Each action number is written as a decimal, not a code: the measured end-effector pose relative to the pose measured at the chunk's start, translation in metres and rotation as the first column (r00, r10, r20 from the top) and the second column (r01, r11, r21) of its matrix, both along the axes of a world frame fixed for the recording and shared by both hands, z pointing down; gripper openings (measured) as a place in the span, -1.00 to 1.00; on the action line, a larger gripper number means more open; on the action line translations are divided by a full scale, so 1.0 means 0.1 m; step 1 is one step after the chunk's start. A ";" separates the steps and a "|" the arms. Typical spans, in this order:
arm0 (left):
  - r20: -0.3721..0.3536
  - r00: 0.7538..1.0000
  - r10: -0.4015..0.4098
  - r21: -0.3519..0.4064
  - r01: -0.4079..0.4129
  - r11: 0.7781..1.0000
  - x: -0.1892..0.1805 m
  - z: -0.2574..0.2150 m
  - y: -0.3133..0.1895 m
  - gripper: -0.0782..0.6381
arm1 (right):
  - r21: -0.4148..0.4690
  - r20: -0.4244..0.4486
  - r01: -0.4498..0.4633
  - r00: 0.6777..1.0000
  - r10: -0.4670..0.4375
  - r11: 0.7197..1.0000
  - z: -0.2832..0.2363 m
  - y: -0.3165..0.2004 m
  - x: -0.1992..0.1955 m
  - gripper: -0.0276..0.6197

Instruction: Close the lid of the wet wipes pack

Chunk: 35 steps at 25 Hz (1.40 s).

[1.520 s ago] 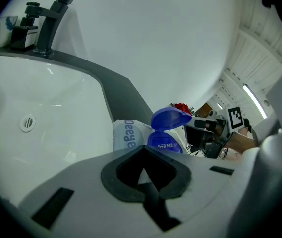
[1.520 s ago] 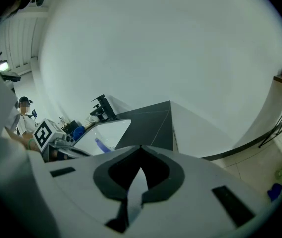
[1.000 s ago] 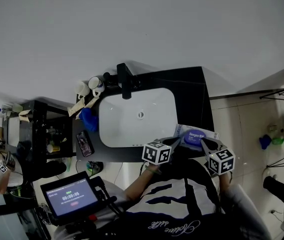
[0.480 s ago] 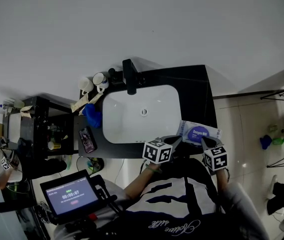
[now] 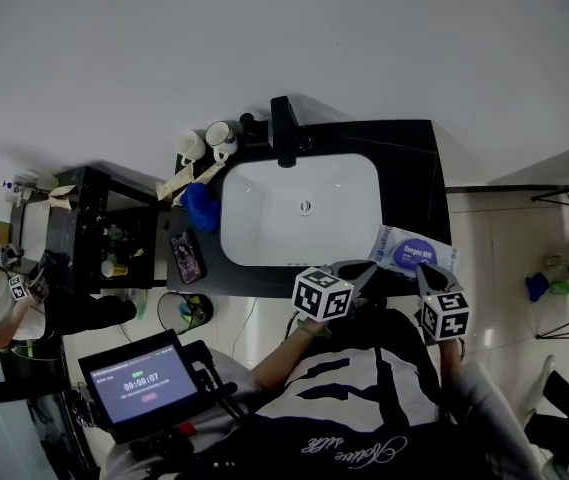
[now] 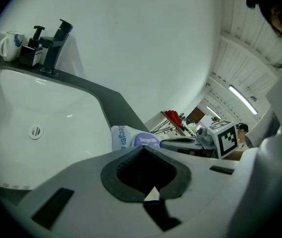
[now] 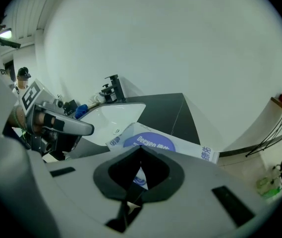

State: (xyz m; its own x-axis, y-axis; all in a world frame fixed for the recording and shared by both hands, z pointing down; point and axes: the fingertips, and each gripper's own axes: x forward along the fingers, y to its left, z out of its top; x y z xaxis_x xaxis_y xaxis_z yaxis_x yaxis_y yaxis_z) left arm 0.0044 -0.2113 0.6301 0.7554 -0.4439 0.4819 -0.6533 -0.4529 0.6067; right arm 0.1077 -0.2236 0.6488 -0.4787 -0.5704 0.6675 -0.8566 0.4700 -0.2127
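Observation:
The wet wipes pack [image 5: 414, 253] lies flat on the black counter [image 5: 409, 173] to the right of the sink, white with a purple oval lid that looks flat. It also shows in the left gripper view as the pack [image 6: 131, 139] and in the right gripper view as the pack [image 7: 155, 142], just beyond the jaws. My left gripper [image 5: 370, 269] is shut at the pack's near left edge. My right gripper [image 5: 423, 271] is shut at its near right side. Nothing is held in my left gripper [image 6: 142, 148] or my right gripper [image 7: 141, 149].
A white sink [image 5: 299, 223] fills the counter's middle, with a black faucet [image 5: 284, 133] behind it. Mugs [image 5: 219, 136], a blue cloth [image 5: 201, 208] and a phone [image 5: 186, 256] sit at its left. A black shelf [image 5: 94, 238] and a timer screen [image 5: 144, 383] stand further left.
The head view has shifted, so sink and pack sit further right and higher. Both grippers stay shut at the pack's near edge, the right one drawn slightly back.

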 end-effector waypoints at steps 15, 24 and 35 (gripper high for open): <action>-0.100 0.995 0.016 0.145 -0.001 0.989 -0.49 -0.71 0.64 -0.78 | 0.067 0.188 -0.178 0.969 0.163 0.982 -0.64 0.61 -0.48 -0.92; -0.128 0.986 0.110 0.175 -0.087 0.981 -0.64 -0.79 1.08 -0.78 | 0.093 0.277 -0.307 0.922 0.272 0.947 -0.78 1.34 -0.70 -0.92; -0.160 0.956 0.244 0.159 -0.219 0.963 -0.36 -0.85 1.58 -0.78 | 0.085 0.281 -0.407 0.886 0.370 0.910 -0.87 2.00 -0.58 -0.92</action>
